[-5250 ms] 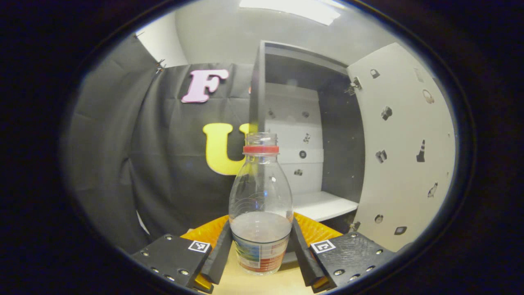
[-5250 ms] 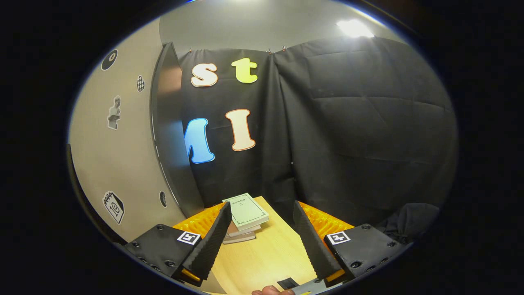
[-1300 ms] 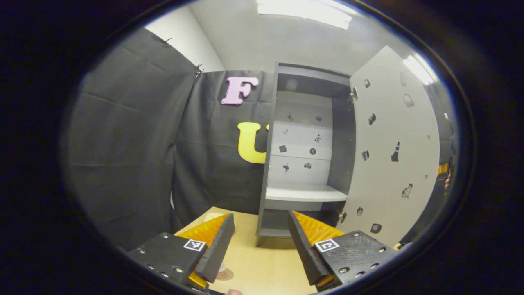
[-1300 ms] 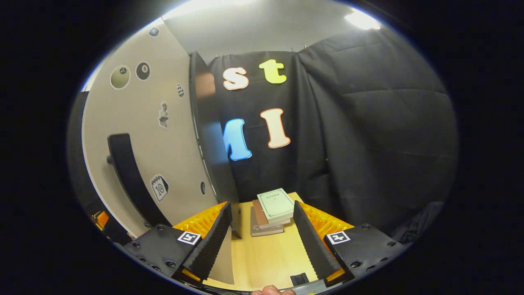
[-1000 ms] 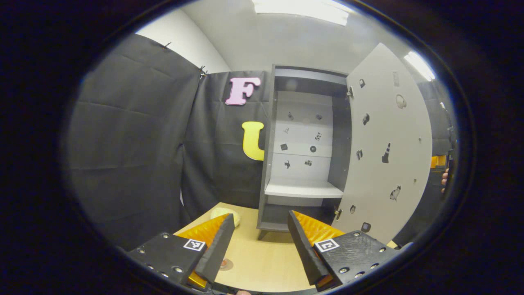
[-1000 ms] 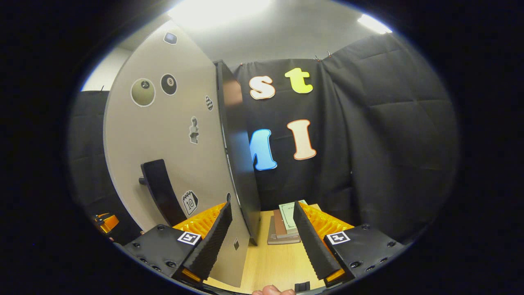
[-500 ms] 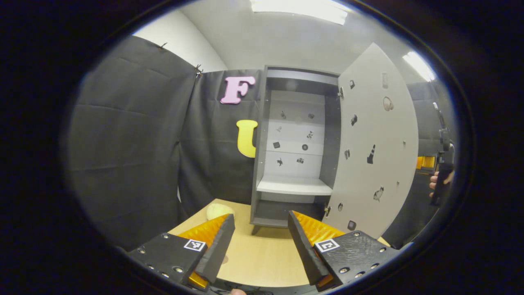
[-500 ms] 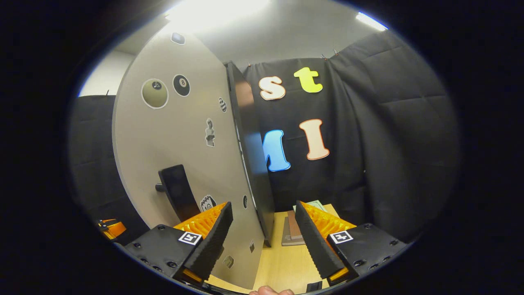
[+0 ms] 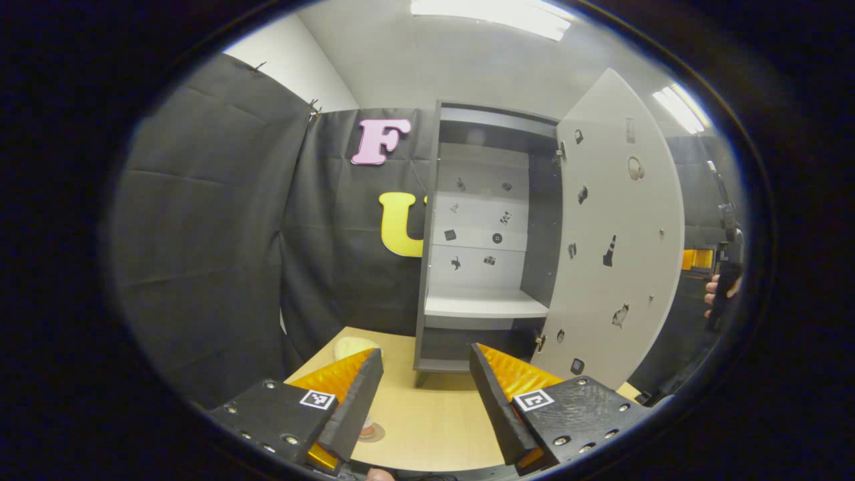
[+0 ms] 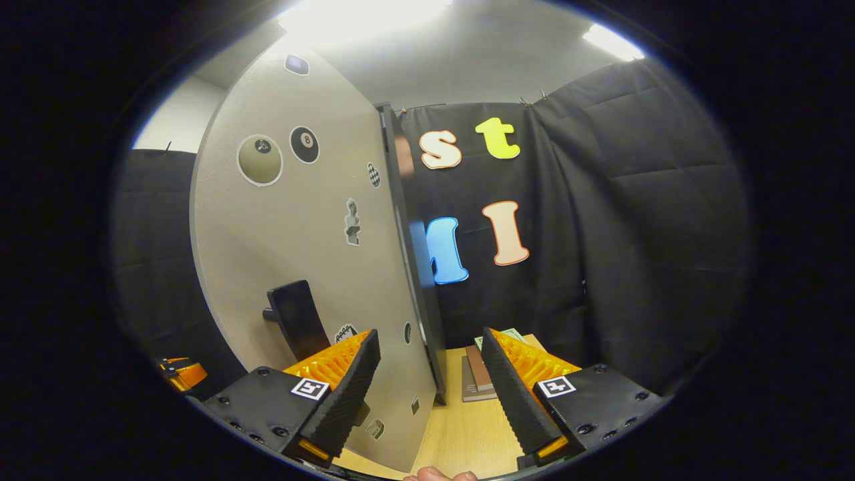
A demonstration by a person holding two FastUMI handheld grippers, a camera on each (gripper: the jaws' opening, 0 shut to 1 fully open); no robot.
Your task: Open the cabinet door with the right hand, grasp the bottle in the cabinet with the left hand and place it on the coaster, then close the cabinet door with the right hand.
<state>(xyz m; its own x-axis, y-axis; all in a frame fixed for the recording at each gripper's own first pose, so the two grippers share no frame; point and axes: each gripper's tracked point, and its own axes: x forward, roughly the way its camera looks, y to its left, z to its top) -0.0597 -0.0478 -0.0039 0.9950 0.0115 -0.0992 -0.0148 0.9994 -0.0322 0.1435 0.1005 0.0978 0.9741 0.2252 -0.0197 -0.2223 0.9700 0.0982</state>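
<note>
Table: pale wood table (image 9: 427, 427), dark cloth walls around.
Cabinet: cabinet (image 9: 484, 240) stands open, shelf bare; door (image 10: 314, 267) swung wide, black handle (image 10: 294, 319) on its outer face.
Bottle: base of the bottle (image 9: 367, 429) on a round coaster (image 9: 375, 434) (mostly hidden behind the left finger).
Other things: books (image 10: 475, 382) stacked behind the door; pale round object (image 9: 354, 347) left of the cabinet.
Left gripper (image 9: 424, 401): jaws apart, empty.
Right gripper (image 10: 427, 394): jaws apart, straddling the door's edge, not touching.

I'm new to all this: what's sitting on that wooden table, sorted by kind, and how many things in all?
Cabinet: 1, door open
Books: 3, stacked
Bottle: 1, only its base in sight
Coaster: 1, under the bottle
Pale round thing: 1, too blurred to name
Total: 7
</note>
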